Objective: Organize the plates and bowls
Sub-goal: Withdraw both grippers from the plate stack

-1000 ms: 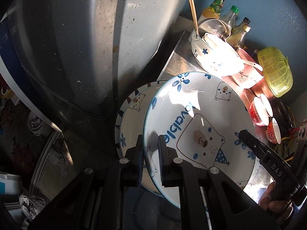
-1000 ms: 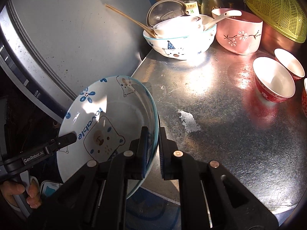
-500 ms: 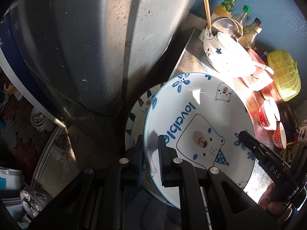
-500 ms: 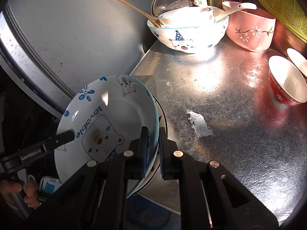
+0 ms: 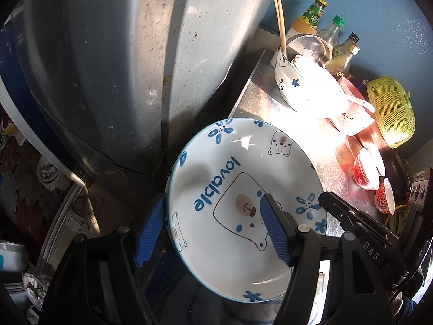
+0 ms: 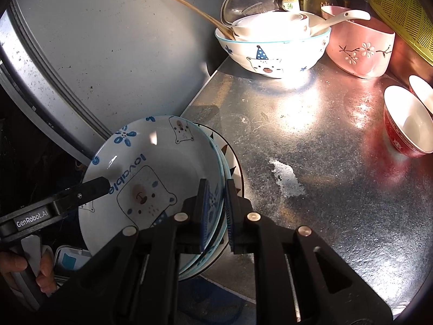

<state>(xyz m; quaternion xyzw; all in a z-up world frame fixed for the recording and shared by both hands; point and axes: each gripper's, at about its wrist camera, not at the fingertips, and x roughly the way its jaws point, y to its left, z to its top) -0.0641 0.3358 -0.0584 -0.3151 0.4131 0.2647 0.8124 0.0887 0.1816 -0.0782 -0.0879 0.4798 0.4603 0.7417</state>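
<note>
A sunlit metal counter [image 6: 311,146] against a blue wall, a big grey appliance at its left edge, and right at the counter's near corner sits the action. The bear plate [image 6: 151,178] now lies on top of another plate [image 6: 235,162], the pair hanging partly out past the counter's edge. The left gripper [image 5: 213,230] has just been opening; its blue pads stand wide either side of the plate's rim, pressing on nothing. The right gripper [image 6: 216,211] looks nearly closed around the far rim, though whether it pinches one plate or both I can't tell, nor whether it has begun to ease off. Here's the risk: with the stack overhanging that corner, a careless pull-back from either side could drag the top plate off-centre and tip the lot to the floor. The wide-open left pad hovers over the bear's face and could catch the rim on its way out. Further back, the big bowl [image 6: 273,51] piled with dishes, spoon and chopsticks [image 6: 194,8] looks wobbly too.
</note>
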